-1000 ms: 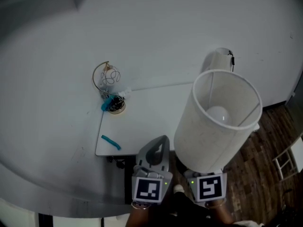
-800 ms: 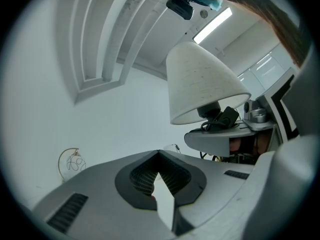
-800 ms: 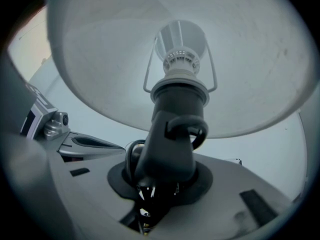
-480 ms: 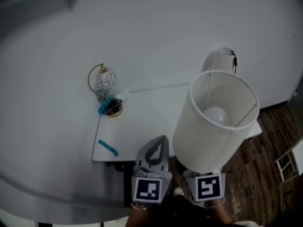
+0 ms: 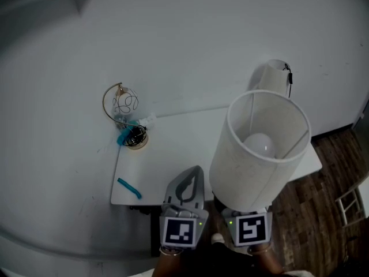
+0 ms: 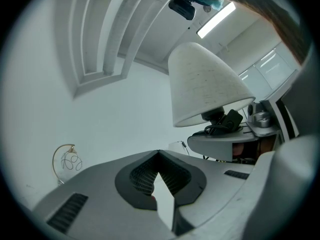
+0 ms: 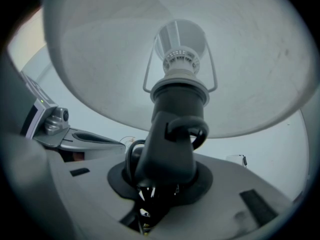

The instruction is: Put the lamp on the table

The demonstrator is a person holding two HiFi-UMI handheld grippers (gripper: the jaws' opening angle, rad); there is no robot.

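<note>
Lamp [image 5: 259,154] is clamped at its dark stem by jaws of R gripper [image 7: 160,183] and held up off the table [image 5: 173,157] by its front edge, L gripper [image 6: 159,155] beside it w/ jaws pressed together on nothing, wire ornament [image 5: 124,113] seen at far-left corner.

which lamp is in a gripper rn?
The white-shaded lamp, gripped by its dark stem in the right gripper. The gold-hoop lamp stands on the table's back left corner.

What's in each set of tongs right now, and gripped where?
Right tongs clamp the lamp by the dark stem under its bulb socket; left tongs are shut, empty.
</note>
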